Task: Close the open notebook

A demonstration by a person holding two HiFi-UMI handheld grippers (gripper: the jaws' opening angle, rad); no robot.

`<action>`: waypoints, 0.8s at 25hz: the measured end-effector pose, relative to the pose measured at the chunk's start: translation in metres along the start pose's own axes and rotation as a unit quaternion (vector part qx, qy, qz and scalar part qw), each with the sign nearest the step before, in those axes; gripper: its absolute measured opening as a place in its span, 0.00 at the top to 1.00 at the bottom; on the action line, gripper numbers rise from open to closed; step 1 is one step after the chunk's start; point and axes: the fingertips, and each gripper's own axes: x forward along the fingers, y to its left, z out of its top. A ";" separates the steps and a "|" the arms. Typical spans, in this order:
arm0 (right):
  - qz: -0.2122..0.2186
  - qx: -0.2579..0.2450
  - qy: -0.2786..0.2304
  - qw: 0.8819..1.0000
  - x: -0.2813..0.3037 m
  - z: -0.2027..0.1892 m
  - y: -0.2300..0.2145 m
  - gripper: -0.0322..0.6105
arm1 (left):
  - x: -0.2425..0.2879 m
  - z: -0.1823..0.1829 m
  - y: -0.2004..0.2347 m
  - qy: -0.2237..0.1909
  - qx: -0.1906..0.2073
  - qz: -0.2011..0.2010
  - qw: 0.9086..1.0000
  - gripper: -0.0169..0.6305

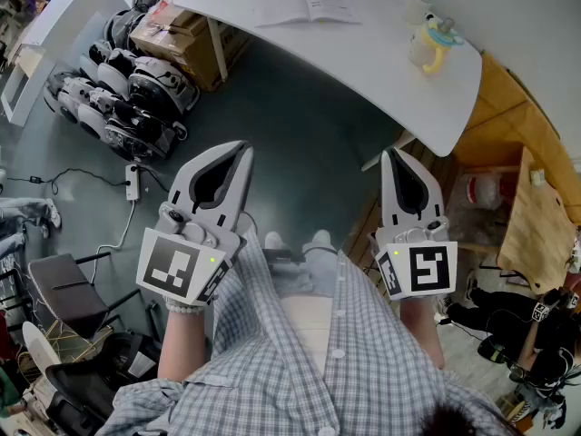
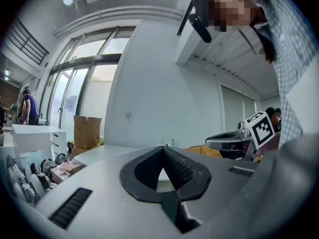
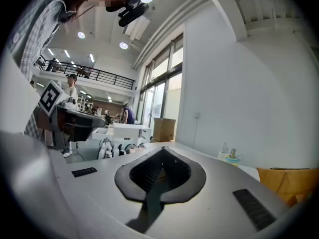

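The open notebook lies flat on the white table at the top of the head view, well ahead of both grippers. My left gripper is held level in front of the person's body, over the floor, jaws shut with nothing between them. My right gripper is beside it, near the table's corner, also shut and holding nothing. In the left gripper view the jaw tips meet at the left gripper; in the right gripper view they meet at the right gripper. Neither gripper view shows the notebook.
A yellow and teal cup stands at the table's right end. Cardboard boxes and a row of black and white helmets sit on the floor at left. A dark chair is lower left; wooden boards are at right.
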 end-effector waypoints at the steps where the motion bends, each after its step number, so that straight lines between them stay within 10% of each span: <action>1: 0.002 -0.001 0.001 1.000 -0.001 0.000 0.002 0.92 | 0.000 0.000 -0.001 0.000 -0.001 0.000 1.000 0.96; 20: 0.015 0.024 0.000 1.000 0.004 0.006 0.032 0.92 | -0.025 0.006 0.009 -0.014 0.001 0.006 1.000 0.96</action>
